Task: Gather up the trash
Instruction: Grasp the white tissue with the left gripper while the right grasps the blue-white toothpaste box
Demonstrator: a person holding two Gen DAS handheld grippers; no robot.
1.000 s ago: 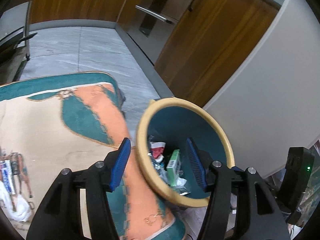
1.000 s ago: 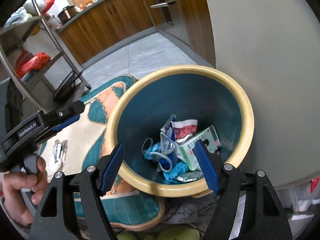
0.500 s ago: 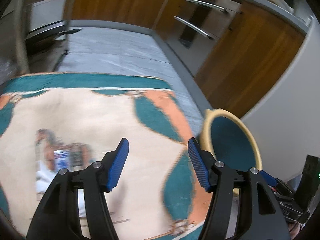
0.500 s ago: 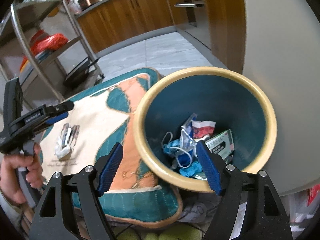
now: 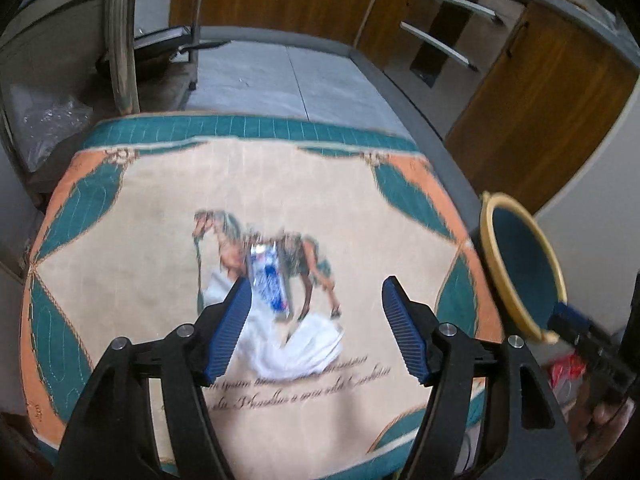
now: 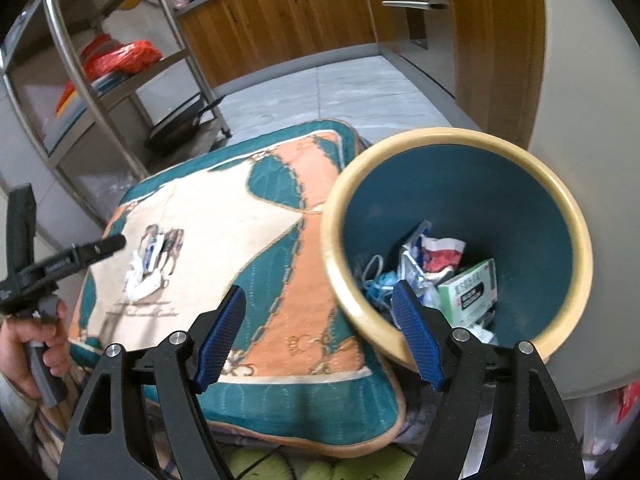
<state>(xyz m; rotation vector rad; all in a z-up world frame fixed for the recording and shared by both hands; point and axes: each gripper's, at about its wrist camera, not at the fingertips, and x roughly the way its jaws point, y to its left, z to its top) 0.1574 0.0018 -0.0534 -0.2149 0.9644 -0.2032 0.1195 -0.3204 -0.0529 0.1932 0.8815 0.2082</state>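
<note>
A blue and silver wrapper (image 5: 269,276) lies on crumpled white paper (image 5: 298,342) in the middle of the patterned mat (image 5: 140,248). My left gripper (image 5: 316,330) is open and empty, hovering just above and in front of that trash. The teal bin with a cream rim (image 6: 452,148) stands at the mat's right edge and holds several pieces of trash, among them a green box (image 6: 472,290). My right gripper (image 6: 320,336) is open and empty near the bin's front rim. The same trash (image 6: 146,268) and the left gripper (image 6: 108,246) show in the right wrist view, and the bin (image 5: 504,204) shows in the left wrist view.
A metal shelf rack (image 6: 100,80) stands beyond the mat on the left, with red bags and a dark pan on it. Wooden cabinets (image 5: 536,92) line the back and right. A pale wall (image 6: 592,80) rises right behind the bin. Grey floor tiles (image 5: 280,76) lie beyond the mat.
My left gripper has swung left from over the bin to over the wrapper and white paper on the mat. My right gripper has drawn back left from the bin.
</note>
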